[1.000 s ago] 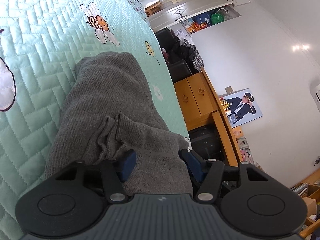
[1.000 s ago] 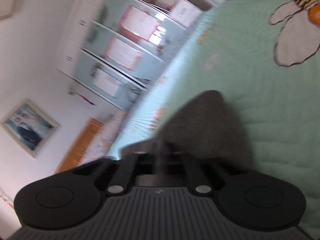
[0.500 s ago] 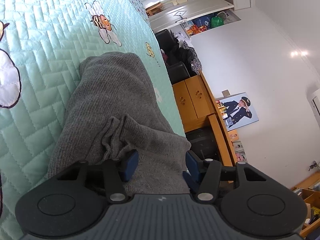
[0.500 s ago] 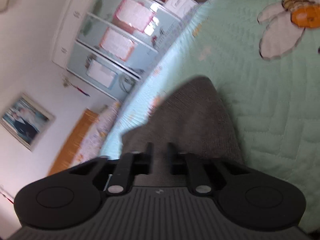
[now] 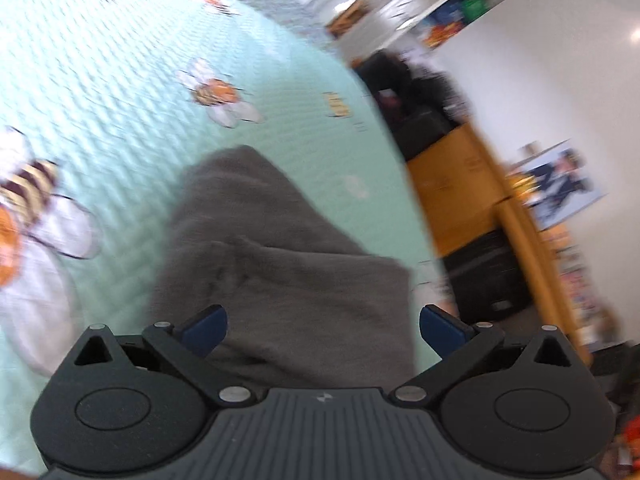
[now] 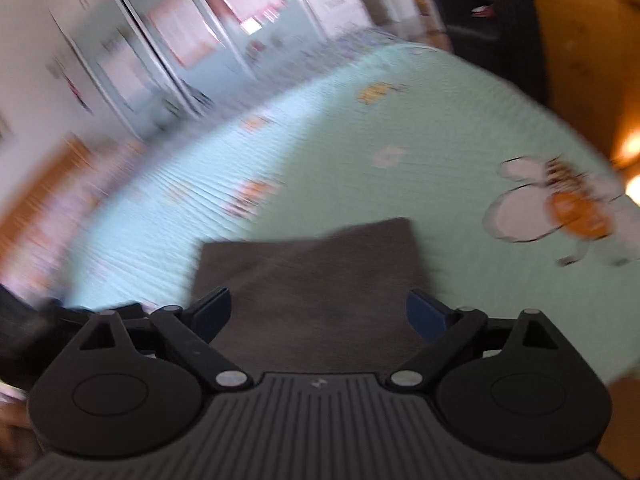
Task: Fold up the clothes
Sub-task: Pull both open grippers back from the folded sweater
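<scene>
A folded grey knit garment (image 5: 280, 264) lies on a mint quilted bedspread (image 5: 120, 92) printed with bees. My left gripper (image 5: 322, 326) hovers above the garment's near end, its jaws opening wide, blue pads clear of the cloth. In the right wrist view the same grey garment (image 6: 316, 280) lies flat as a rough rectangle. My right gripper (image 6: 318, 314) hangs above it, jaws opening wide, nothing pressed between the pads. Both views are blurred by motion.
The bedspread's (image 6: 400, 152) edge drops off toward a wooden cabinet (image 5: 452, 184) and dark bags (image 5: 412, 92) on the right of the left wrist view. Pale wardrobe doors (image 6: 180, 52) stand beyond the bed in the right wrist view.
Both grippers have let go of the grey garment, spread their jaws wide and lifted away from it. The garment now lies flat on the bedspread.
</scene>
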The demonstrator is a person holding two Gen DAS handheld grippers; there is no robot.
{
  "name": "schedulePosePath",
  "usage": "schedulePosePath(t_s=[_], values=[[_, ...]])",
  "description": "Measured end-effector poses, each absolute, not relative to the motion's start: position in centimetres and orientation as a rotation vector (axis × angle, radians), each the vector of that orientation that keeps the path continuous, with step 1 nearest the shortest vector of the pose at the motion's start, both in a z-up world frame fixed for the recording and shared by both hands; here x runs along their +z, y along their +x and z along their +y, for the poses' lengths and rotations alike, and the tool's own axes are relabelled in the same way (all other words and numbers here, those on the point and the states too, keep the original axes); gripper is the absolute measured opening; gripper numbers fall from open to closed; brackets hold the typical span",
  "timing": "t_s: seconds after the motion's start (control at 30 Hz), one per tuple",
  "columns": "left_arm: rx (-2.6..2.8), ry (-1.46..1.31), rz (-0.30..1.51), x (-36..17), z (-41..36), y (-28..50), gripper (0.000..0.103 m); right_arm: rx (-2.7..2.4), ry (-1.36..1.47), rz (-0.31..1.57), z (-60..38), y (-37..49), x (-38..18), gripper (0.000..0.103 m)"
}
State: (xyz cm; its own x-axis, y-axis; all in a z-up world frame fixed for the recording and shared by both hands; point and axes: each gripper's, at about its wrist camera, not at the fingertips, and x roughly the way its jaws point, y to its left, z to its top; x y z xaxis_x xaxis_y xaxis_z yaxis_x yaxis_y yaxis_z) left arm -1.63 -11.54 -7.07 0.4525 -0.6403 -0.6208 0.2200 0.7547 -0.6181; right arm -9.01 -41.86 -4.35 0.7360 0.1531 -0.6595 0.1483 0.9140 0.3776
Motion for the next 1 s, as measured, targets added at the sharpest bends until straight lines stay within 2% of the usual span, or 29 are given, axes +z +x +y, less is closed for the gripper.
schedulePosePath(t_s=[0.17,0.4,0.53,0.63,1.0], values=[[-0.44,-0.312,1.12,-5.4,-13.7,-1.8,0.102,-0.115,0.284,0.942,-40.1,-7.5,-3.8,0.099],[-0.428,-0.192,1.215,-5.5,-15.7,-3.4,0.102,-0.196,0.084,1.1,-37.8,-6.1,-3.6,0.099],[-0.425,-0.165,1.255,-5.5,-16.2,-4.4,0.102,-0.16,0.117,1.133,-37.2,-6.4,-4.1,0.099],[-0.435,-0.131,1.355,-6.2,-16.8,-4.4,0.102,-0.15,0.134,1.151,-36.8,-7.4,-4.3,0.099],[-0.439,-0.118,1.372,-6.4,-15.8,-5.6,0.102,-0.106,0.125,1.175,-35.1,-9.0,-5.0,0.099]])
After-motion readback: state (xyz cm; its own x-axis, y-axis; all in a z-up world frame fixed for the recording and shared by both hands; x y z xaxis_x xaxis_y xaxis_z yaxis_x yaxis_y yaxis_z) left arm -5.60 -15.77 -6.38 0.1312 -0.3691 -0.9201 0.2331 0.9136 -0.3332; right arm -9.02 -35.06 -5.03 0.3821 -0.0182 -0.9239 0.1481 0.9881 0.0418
